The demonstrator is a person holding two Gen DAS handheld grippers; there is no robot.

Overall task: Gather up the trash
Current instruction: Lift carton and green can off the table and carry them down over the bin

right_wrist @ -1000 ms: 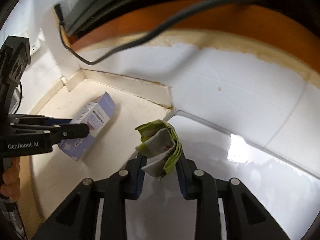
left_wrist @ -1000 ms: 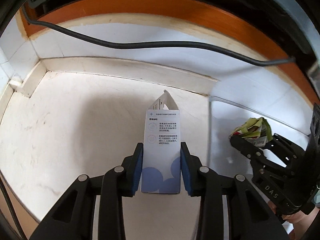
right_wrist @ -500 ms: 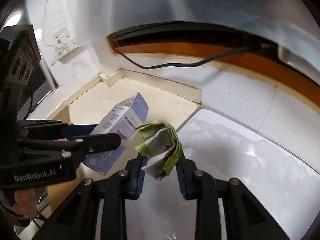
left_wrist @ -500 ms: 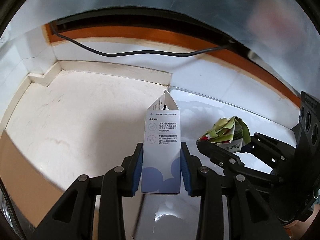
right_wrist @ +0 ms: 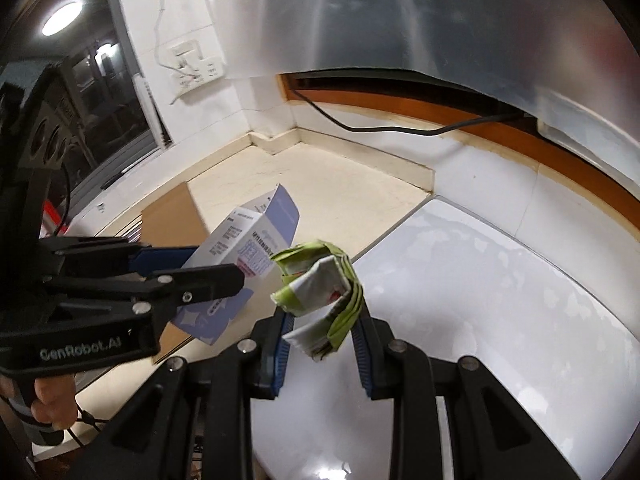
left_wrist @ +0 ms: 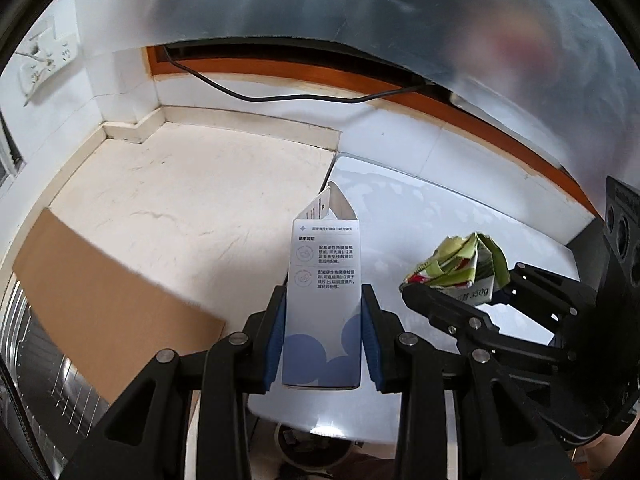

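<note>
Two grippers side by side, each w/ one piece of trash, above the floor.
Box (left_wrist: 322,304) sits btwn left gripper (left_wrist: 323,344) pads; wrapper (right_wrist: 320,300) btwn right gripper (right_wrist: 322,354) pads, just right of box. Below: cardboard (left_wrist: 108,312) on floor at left, round tabletop (right_wrist: 500,340) at right, wall w/ cable (left_wrist: 280,98) behind.

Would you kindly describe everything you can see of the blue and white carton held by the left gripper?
The carton is a slim cardboard box, white above with dark blue circles near its base and printed instructions with two round icons on its face. Its top flap stands open. It is held lifted, clear of the counter, clamped on both narrow sides by the blue pads of the left gripper. The crumpled green wrapper is close beside it.
</note>
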